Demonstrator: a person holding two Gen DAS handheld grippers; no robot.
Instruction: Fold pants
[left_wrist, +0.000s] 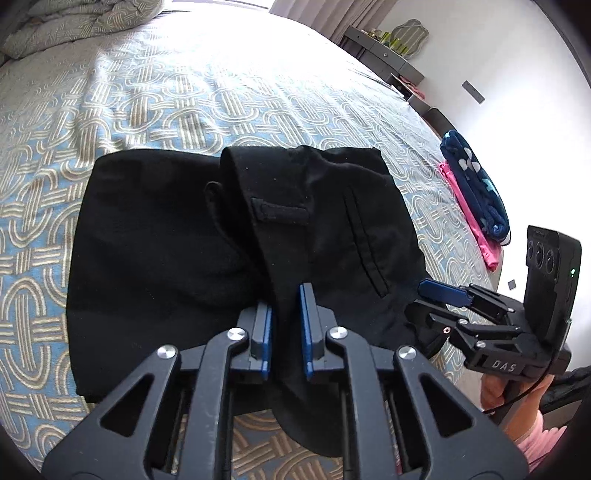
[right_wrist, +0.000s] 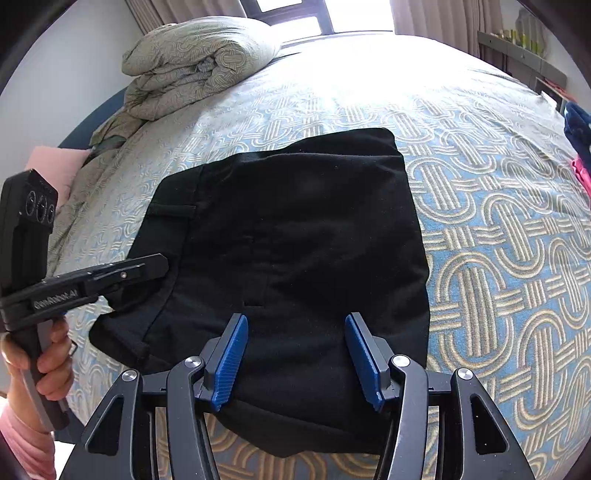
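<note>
Black pants (left_wrist: 207, 243) lie folded into a thick stack on the patterned bedspread (left_wrist: 147, 96); they also show in the right wrist view (right_wrist: 295, 236). My left gripper (left_wrist: 286, 314) is shut on the waistband fold at the near edge, black cloth between its blue pads. My right gripper (right_wrist: 295, 350) is open, its jaws wide apart over the near edge of the pants. The right gripper also shows in the left wrist view (left_wrist: 436, 295) at the pants' right edge. The left gripper shows in the right wrist view (right_wrist: 155, 264) at the pants' left side.
A folded duvet (right_wrist: 192, 66) sits at the bed's far left. Folded blue and pink clothes (left_wrist: 476, 188) lie at the bed's right edge. A dark shelf unit (left_wrist: 384, 55) stands by the far wall.
</note>
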